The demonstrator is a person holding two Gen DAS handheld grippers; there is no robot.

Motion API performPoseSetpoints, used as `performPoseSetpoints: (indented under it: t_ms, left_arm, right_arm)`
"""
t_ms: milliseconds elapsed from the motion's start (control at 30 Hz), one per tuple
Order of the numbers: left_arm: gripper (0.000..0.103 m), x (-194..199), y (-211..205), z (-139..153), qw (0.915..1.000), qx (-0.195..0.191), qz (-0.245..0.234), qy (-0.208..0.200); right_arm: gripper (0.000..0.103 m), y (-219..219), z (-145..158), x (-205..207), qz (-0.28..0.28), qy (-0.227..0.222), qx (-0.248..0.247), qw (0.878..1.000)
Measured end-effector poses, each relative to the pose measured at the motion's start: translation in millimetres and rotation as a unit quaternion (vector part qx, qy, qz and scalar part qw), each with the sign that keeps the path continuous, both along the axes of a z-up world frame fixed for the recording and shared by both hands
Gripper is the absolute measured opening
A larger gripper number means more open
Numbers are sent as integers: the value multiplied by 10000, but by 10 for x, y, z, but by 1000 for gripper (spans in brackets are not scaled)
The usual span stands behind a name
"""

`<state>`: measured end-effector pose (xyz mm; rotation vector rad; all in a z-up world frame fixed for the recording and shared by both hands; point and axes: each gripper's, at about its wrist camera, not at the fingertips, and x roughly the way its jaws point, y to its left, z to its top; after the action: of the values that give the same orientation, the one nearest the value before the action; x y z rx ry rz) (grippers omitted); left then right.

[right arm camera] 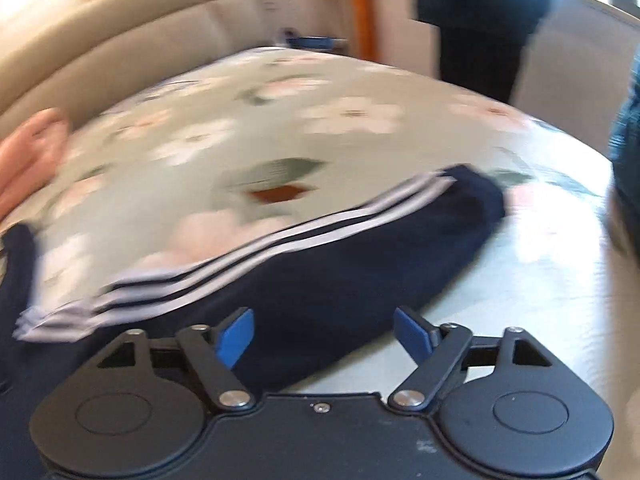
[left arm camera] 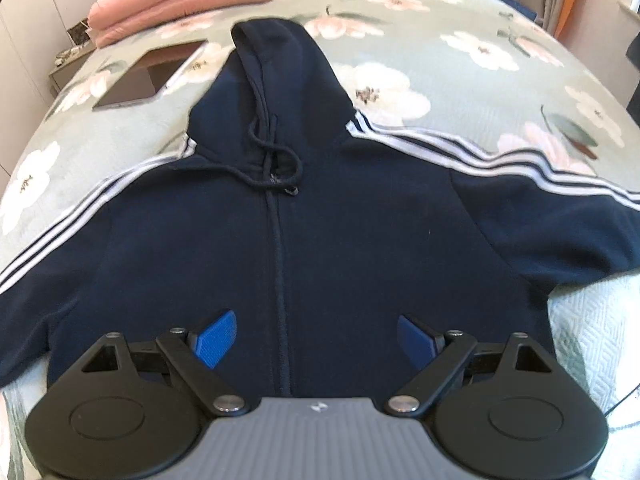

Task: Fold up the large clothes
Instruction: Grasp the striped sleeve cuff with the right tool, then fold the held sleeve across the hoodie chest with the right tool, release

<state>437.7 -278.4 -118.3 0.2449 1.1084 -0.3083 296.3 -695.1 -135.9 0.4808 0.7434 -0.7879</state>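
A navy zip hoodie [left arm camera: 360,248] with white sleeve stripes lies face up and spread flat on the bed, hood pointing away, both sleeves stretched out sideways. My left gripper [left arm camera: 316,340] is open and empty above the hoodie's lower front, near the zip. My right gripper [right arm camera: 324,334] is open and empty over the hoodie's right sleeve [right arm camera: 360,248], whose cuff [right arm camera: 476,192] lies farther ahead to the right. The right wrist view is motion blurred.
The bed has a green floral cover [left arm camera: 460,64]. A folded pink quilt [left arm camera: 180,0] and a dark flat tablet-like object [left arm camera: 152,76] lie at the far left. A person in dark clothes [right arm camera: 480,20] stands beyond the bed. A padded headboard [right arm camera: 120,40] is behind.
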Motion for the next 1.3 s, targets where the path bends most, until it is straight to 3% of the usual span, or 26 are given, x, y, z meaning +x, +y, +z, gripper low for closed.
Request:
performPoseSetpoints:
  t_ms: [233,400,567,600,633,700,767,967,1067,1167,1300]
  left_arm:
    - [89,-18,-185,-72,9994,171,-268,-110]
    - [89,-21,-291,-176,9992,262,-281,-145]
    - [89,-19,-284,-178,9994,225,-28,-255]
    - [89,-9,-281,-192,9995,224,-24,-218]
    - [89,-6,-277,-207,9995,234,-26,-190]
    - [89,-8,-261,-221,9995,269,-28,-177]
    - [89,-23,-220,-205,9994,255,-10,-227]
    - [85,-58,54,-62,9965,187,552,-597]
    - [84,-51,256,42,9933,92,870,-756]
    - [73,-42,500,139,9923,-70,1022,-702]
    - [74,-71,925,212,9879,-117,1350,-751]
  right_arm:
    - [92,-958,-227,-38,-388,-236,313,9985]
    - [92,-1509,-472,-103,-1070,-121,628,9922]
    - [93,-1824,-739,-104,-1547,-105,1015,9827]
    - [91,-1803,-744,-85,-1555,-112,886,9838]
    - [86,-1778,-734,-42,-1465,-28,735,9865]
    - [45,-1703,-700,75,-1114,194,426,9927]
    - [19,-1566,-613,170,-760,347,185,9963]
    - [16,-716,-256,482,545,574,-791,9937]
    - [16,-23,5,623,1288,319,-1152,9844]
    - [16,720,244,766,1928,-53,-1104,9750]
    - [16,1789,474,1006,2655,-680,-635,9596]
